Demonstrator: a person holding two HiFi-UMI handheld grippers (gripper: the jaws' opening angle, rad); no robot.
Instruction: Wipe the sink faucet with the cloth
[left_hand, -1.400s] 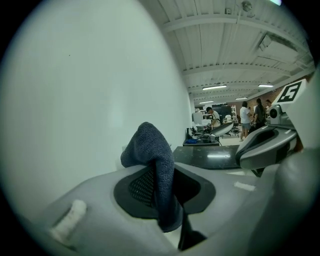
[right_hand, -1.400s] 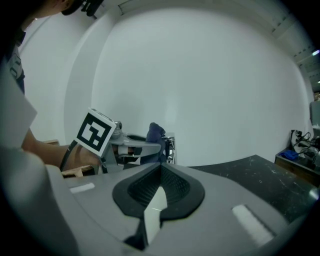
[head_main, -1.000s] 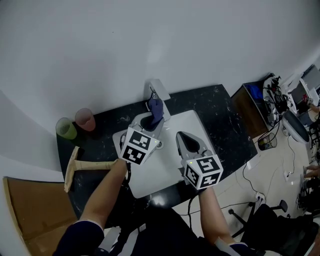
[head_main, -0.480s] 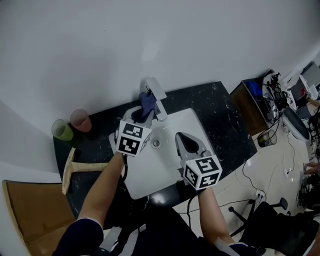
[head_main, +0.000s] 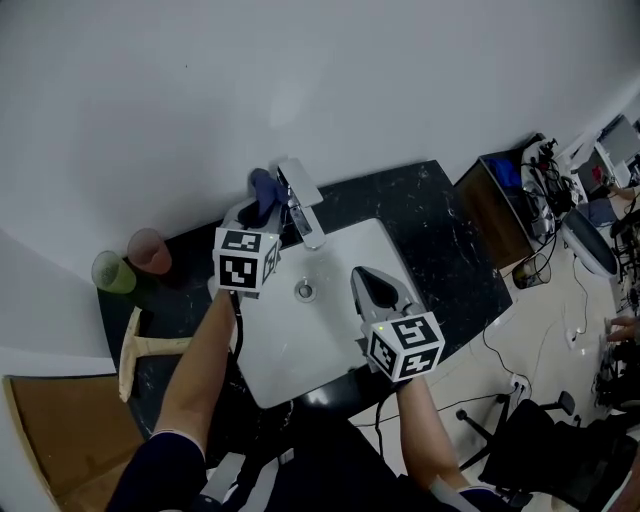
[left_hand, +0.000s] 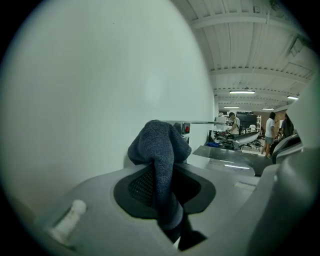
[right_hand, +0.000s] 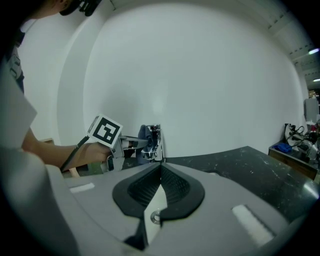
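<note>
Head view: left gripper (head_main: 261, 207) jaws pinching bunched dark-blue cloth (head_main: 263, 185), at faucet's (head_main: 303, 212) 9 o'clock; right gripper (head_main: 367, 274) jaws pressed together.

The cloth (head_main: 264, 186) sits between the left gripper's (head_main: 257, 210) jaws, just left of the faucet (head_main: 302, 208) at the sink's (head_main: 345, 250) back edge. The right gripper (head_main: 366, 280) hangs over the sink, with the drain (head_main: 304, 291) to its left. Two cups (head_main: 148, 250) stand on the table (head_main: 440, 230), well left of the left gripper.
</note>
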